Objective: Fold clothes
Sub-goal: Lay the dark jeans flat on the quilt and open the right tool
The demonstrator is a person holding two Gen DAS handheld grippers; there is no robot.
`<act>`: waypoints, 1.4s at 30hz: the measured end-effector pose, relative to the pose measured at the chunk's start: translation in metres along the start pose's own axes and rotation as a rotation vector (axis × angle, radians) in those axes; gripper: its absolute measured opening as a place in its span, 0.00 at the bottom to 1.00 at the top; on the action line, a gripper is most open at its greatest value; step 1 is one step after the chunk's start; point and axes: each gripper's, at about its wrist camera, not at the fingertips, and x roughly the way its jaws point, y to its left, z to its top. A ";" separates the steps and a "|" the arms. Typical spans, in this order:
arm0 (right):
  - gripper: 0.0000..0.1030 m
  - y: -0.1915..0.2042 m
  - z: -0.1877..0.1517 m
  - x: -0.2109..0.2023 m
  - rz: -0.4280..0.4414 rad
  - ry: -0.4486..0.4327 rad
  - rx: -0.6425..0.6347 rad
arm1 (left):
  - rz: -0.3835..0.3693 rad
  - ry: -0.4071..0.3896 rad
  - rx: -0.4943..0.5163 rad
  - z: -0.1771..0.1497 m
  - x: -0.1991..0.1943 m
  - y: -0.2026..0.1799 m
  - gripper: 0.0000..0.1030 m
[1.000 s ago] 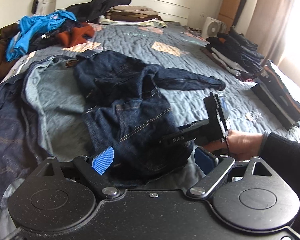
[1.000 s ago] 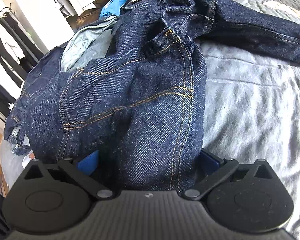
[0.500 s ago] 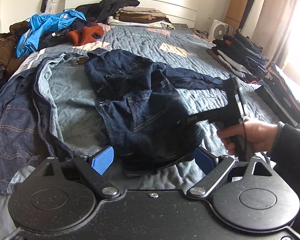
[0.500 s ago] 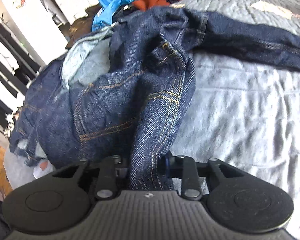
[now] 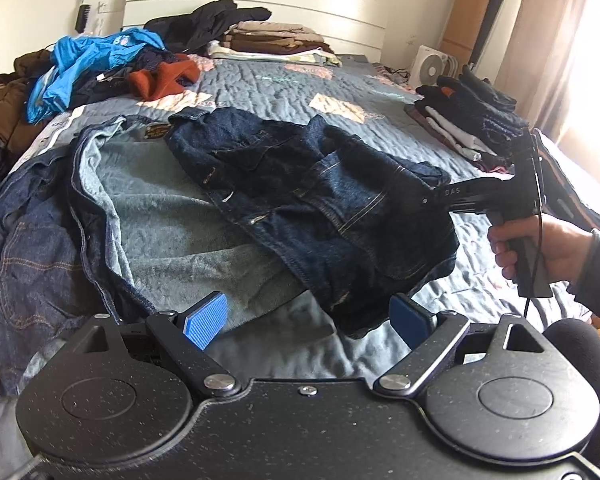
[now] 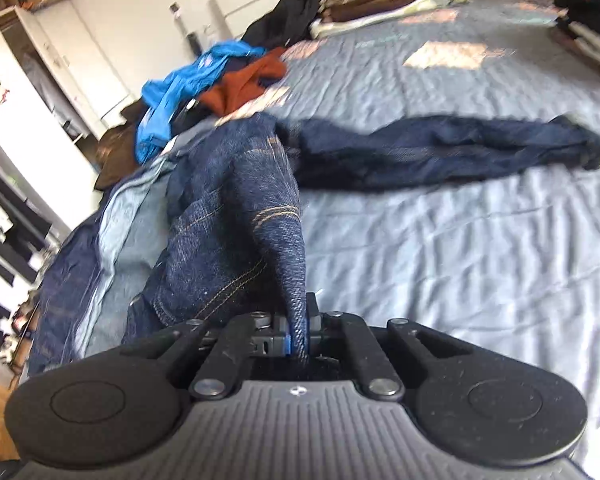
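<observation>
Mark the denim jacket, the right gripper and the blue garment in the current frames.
denim jacket [image 5: 324, 200], left wrist view, on its dark front panel.
right gripper [image 6: 298, 334], right wrist view, midway between the fingertips shut on denim.
blue garment [image 5: 80, 64], left wrist view, on its crumpled middle.

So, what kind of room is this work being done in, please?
Most likely a home bedroom. The clothes lie on a bed with a quilted grey-blue cover and a white headboard, a wardrobe stands by the wall, and a curtain hangs at a bright window.
</observation>
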 end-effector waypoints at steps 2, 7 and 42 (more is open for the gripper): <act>0.04 -0.007 0.003 -0.010 -0.023 -0.023 0.011 | -0.011 -0.005 0.009 0.002 0.000 -0.004 0.85; 0.04 -0.032 0.010 -0.041 -0.075 -0.071 0.038 | -0.044 -0.014 0.038 0.004 0.001 -0.019 0.85; 0.91 -0.036 -0.018 -0.144 -0.028 -0.068 -0.224 | -0.084 -0.025 0.066 -0.003 0.038 -0.074 0.85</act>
